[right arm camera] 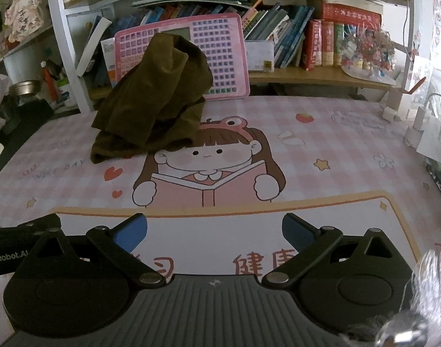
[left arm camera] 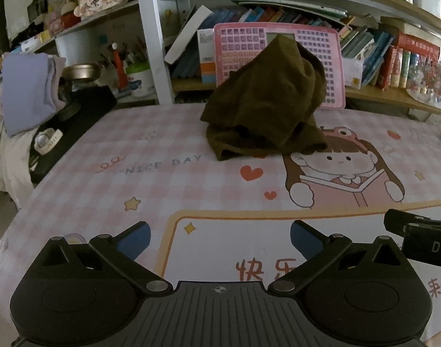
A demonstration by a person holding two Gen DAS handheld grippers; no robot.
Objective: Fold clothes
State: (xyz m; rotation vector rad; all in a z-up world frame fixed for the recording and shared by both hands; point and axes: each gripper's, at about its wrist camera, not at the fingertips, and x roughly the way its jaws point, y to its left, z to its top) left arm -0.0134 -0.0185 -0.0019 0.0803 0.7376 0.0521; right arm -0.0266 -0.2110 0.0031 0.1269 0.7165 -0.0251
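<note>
A crumpled olive-brown garment [left arm camera: 263,101] lies heaped at the far side of the pink checked desk mat [left arm camera: 133,173], leaning up against a pink keyboard toy. The right wrist view has the same garment [right arm camera: 154,101] at upper left. My left gripper [left arm camera: 220,240] hovers over the near part of the mat, open, nothing between its blue pads [left arm camera: 136,238]. My right gripper [right arm camera: 214,231] is also open and empty, well short of the garment. The right gripper's black body [left arm camera: 420,237] shows at the right edge of the left wrist view.
A pink keyboard toy [right arm camera: 197,57] stands behind the garment against shelves of books [right arm camera: 307,37]. Folded lilac and white clothes [left arm camera: 27,92] sit at the far left by a black pad and a watch [left arm camera: 47,140]. Small white blocks and papers [right arm camera: 417,127] crowd the right edge.
</note>
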